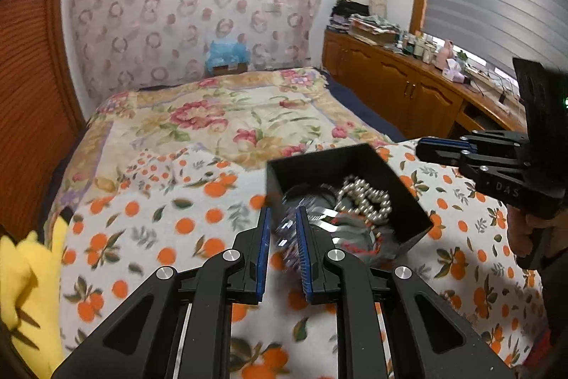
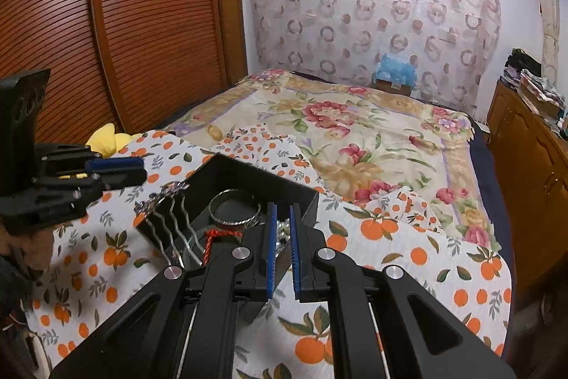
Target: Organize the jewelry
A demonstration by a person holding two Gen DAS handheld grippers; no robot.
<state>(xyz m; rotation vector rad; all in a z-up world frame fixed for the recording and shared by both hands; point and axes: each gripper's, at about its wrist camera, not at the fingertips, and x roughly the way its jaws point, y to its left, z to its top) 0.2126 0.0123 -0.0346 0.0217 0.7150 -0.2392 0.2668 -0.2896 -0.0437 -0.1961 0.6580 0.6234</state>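
An open black box [image 1: 319,162] sits on the orange-print cloth [image 1: 177,219]. Inside lie a pearl necklace [image 1: 365,198], a silver bangle [image 2: 234,212] and a red-threaded piece [image 2: 213,237]. My left gripper [image 1: 283,212] is shut on a sparkly hair comb [image 1: 285,237] at the box's near left edge. From the right wrist view the comb [image 2: 167,219] has wavy prongs pointing down into the box [image 2: 248,173], just under the left gripper [image 2: 142,170]. My right gripper [image 2: 283,206] hovers over the pearls [image 2: 282,229], shut, with nothing seen between its pads. It shows at the right edge [image 1: 420,146] in the left wrist view.
The cloth lies on a floral bedspread [image 1: 230,116]. A yellow plush toy [image 1: 25,272] rests at the cloth's left edge. A wooden cabinet [image 1: 390,84] with clutter runs along the right, and a louvered wardrobe [image 2: 106,23] stands on the left. A hand [image 1: 525,237] grips the right gripper's handle.
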